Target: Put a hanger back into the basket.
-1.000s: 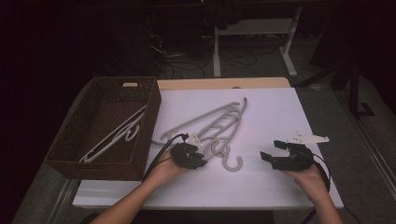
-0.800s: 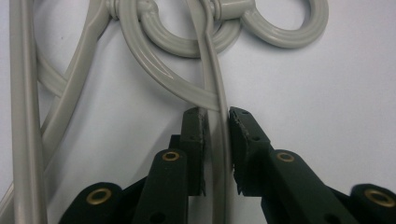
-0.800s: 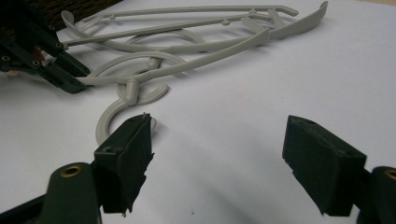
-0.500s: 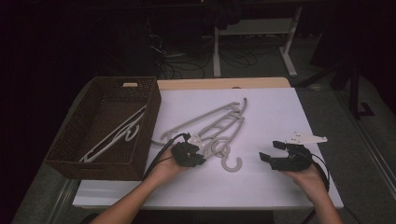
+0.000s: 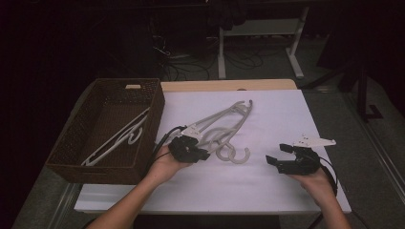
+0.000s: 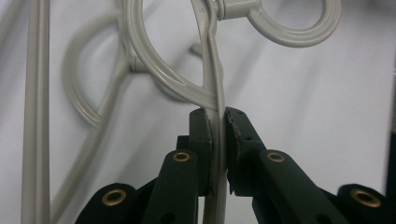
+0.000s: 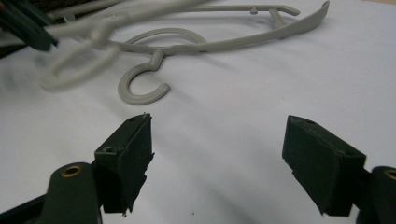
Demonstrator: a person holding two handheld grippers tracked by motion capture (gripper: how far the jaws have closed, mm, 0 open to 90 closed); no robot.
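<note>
mostly blurred: left gripper clamps hanger; right gripper fingers wide, empty.

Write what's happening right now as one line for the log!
left gripper: shut on hanger | right gripper: open, empty | basket: hangers inside | table: more hangers

Grey hangers, brown woven basket, white table

The hangers look like smooth, pale grey plastic with a slight sheen. The basket is dark woven wicker. The table has a matt white cover.
</note>
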